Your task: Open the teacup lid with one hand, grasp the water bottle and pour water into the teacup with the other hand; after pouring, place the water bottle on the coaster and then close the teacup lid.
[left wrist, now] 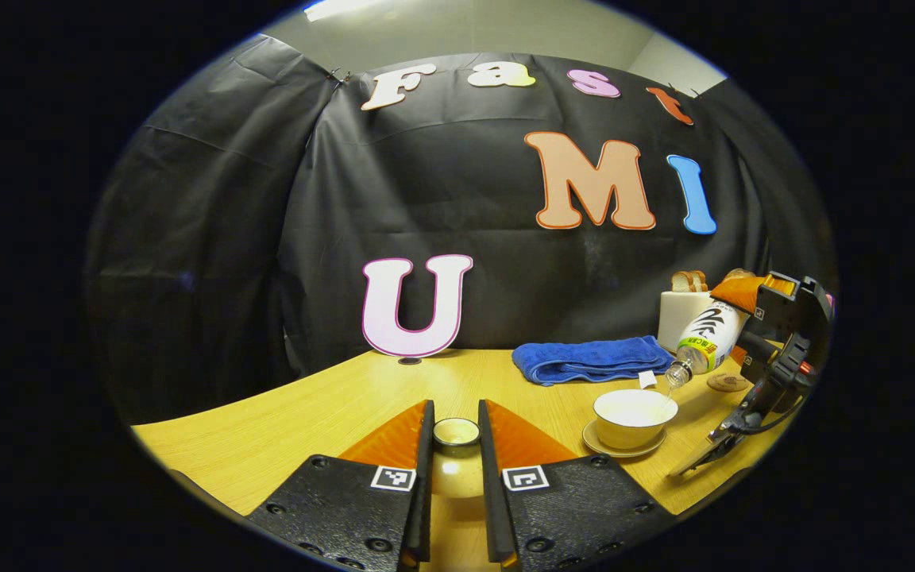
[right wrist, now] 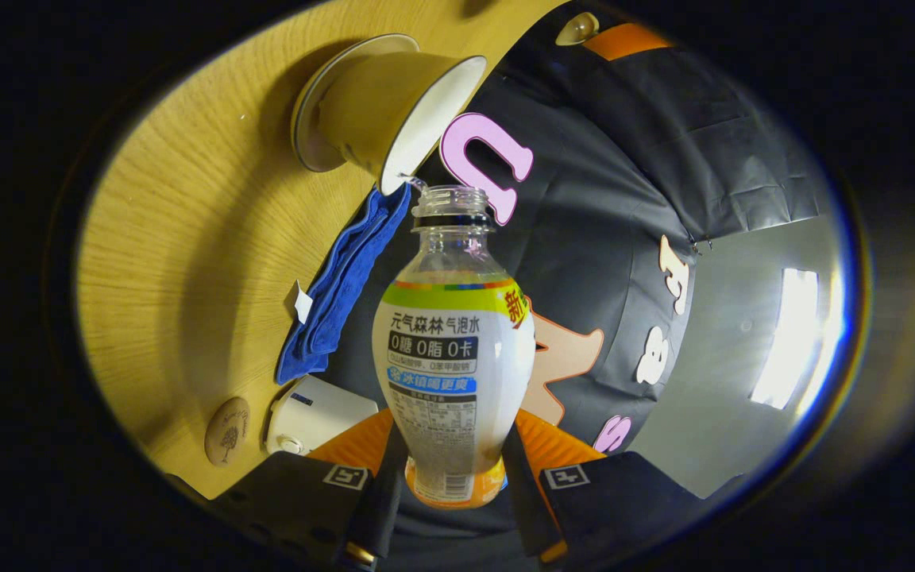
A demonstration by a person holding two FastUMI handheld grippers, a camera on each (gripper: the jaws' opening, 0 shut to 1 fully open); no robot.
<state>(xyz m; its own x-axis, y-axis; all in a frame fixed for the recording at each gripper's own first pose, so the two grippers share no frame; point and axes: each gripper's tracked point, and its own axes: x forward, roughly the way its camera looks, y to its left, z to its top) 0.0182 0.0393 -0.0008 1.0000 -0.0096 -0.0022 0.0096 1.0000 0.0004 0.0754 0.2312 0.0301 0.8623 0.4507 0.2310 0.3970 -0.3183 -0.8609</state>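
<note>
Left gripper [left wrist: 456, 461] clamps the round glazed lid [left wrist: 456, 433] low over the wood-grain table [left wrist: 283, 429]. At two o'clock, the right gripper [right wrist: 451, 477] pinches the clear plastic bottle [right wrist: 453, 349], tipped mouth-down over the open cup [left wrist: 634, 415] on its saucer [left wrist: 618, 449]; the round coaster [left wrist: 727, 383] lies beyond.

We see the left gripper [left wrist: 456, 477] level, fingers closed on the teacup lid [left wrist: 456, 433] — the right gripper [right wrist: 452, 485], apparently rolled far over, clamps the water bottle [right wrist: 454, 357].
</note>
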